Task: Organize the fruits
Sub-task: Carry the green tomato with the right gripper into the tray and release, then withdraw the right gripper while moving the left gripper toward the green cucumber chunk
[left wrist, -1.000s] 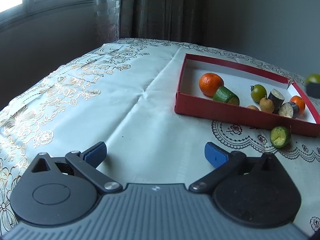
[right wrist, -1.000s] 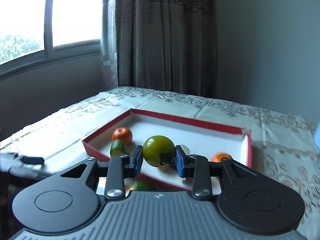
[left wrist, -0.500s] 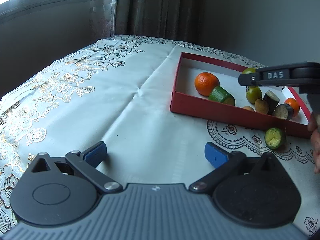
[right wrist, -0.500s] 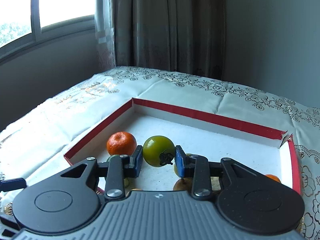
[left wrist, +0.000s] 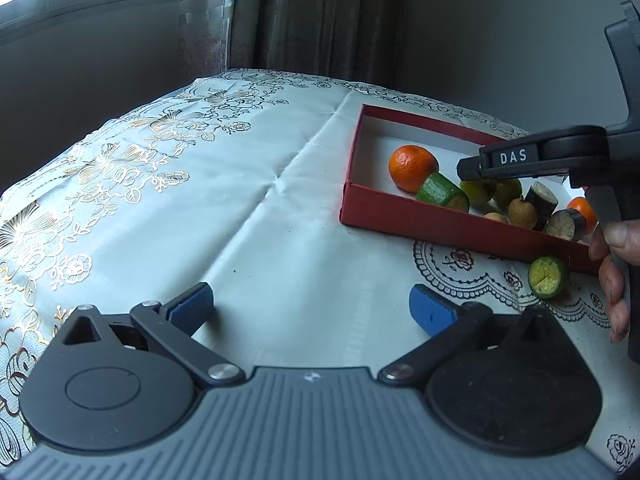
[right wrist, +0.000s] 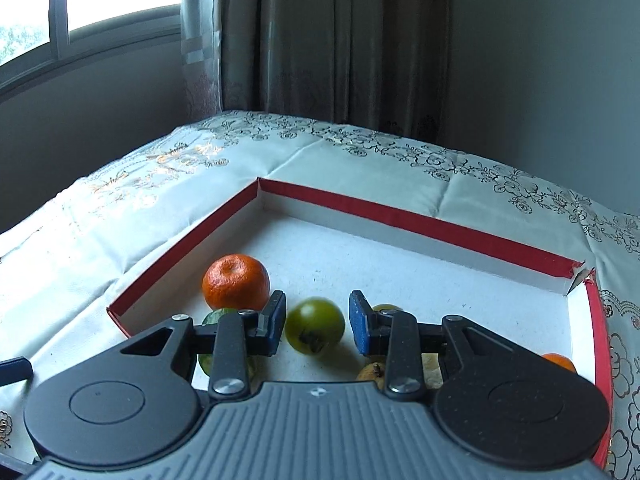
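The left wrist view sits low over the counter, facing the red tray from well apart. The right wrist view hangs close above that tray — both share the mandarin and probably the same green tomato.

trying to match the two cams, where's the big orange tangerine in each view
Left wrist view: the big tangerine sits right of centre, in the near-left corner of the red box, touching a green cucumber piece.
Right wrist view: the tangerine is left of centre, just beyond the right hand-held gripper.
Shared landmark: the box's corner beside it.
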Available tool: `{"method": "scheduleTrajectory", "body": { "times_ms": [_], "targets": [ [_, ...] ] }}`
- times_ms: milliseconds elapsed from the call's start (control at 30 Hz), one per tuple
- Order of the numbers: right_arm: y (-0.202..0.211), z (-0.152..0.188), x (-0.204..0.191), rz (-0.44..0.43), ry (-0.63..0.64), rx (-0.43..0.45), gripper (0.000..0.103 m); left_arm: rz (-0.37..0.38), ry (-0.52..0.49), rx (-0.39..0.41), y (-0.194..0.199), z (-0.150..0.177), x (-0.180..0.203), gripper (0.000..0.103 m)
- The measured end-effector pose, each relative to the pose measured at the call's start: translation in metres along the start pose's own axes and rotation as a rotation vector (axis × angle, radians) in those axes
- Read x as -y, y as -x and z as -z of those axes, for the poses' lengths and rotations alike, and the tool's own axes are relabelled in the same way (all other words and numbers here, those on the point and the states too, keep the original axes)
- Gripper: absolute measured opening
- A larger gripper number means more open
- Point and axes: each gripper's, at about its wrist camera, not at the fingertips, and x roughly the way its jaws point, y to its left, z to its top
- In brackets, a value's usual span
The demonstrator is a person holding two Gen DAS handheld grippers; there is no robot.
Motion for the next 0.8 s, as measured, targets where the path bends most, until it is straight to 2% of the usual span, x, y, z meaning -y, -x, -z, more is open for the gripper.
{"method": "scheduleTrajectory", "body": {
  "times_ms": [333, 567, 633, 700, 767, 800],
  "targets": [
    [0.007, 0.001, 0.003, 0.005, -0.021, 0.007, 0.034, 0.0, 0.0, -0.001, 0.0, 0.0, 0.0, 0.103],
    [0.054, 0.0, 0.023, -0.052, -0.087, 0.081, 0.034, -0.006, -0.002, -0.002, -0.001, 0.0, 0.0, 0.103],
    [0.075, 0.005, 0.033, -0.072, -0.11, 0.111, 0.043, -0.01, 0.0, -0.002, -0.001, 0.001, 0.0, 0.103],
    [0.095, 0.016, 0.044, -0.073, -0.132, 0.139, 0.061, -0.012, 0.0, -0.003, -0.001, 0.001, 0.0, 0.103],
    [0.114, 0.032, 0.056, -0.062, -0.149, 0.168, 0.075, -0.018, 0.001, -0.002, 0.0, 0.001, 0.0, 0.103],
    [0.123, 0.042, 0.061, -0.05, -0.154, 0.178, 0.077, -0.02, 0.002, -0.002, 0.0, 0.001, 0.001, 0.103]
  ]
}}
